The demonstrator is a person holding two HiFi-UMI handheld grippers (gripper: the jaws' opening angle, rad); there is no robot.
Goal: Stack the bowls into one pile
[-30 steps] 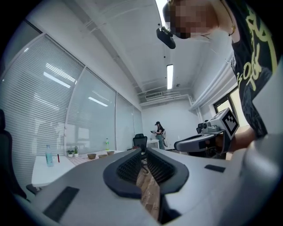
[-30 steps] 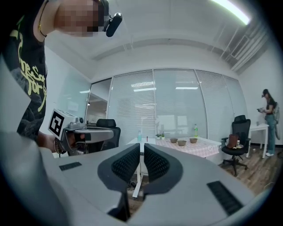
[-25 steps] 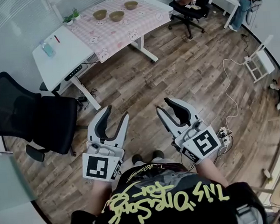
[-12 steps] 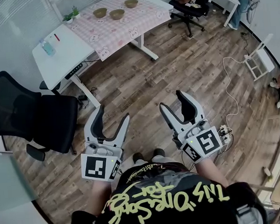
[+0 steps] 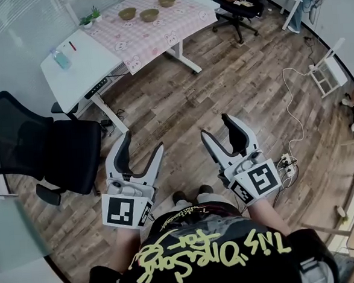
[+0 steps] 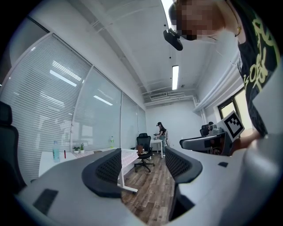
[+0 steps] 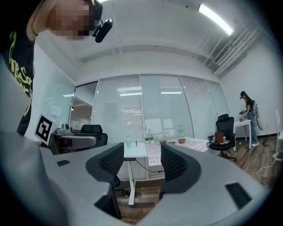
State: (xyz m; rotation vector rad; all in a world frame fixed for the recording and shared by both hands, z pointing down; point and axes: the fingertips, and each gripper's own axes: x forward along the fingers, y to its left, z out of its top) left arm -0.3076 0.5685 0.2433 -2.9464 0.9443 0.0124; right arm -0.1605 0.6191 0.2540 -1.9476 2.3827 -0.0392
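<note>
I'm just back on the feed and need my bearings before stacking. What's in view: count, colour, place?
small brown round bowls: three, brown, apart in a row on the cloth
pink checked tablecloth: one, pink, over the desk's far part
white rectangular desk: one, white, upper left
clear plastic bottle: one, bluish, on the desk's bare end
small potted plants: apparently two, green, desk's back edge
black mesh office chairs: two, black, one at left, one beyond the desk
wooden plank floor: brown, throughout
left tongs: one, grey with black pads, open, empty, lower middle
right tongs: one, same colours, open, empty, beside it
</note>
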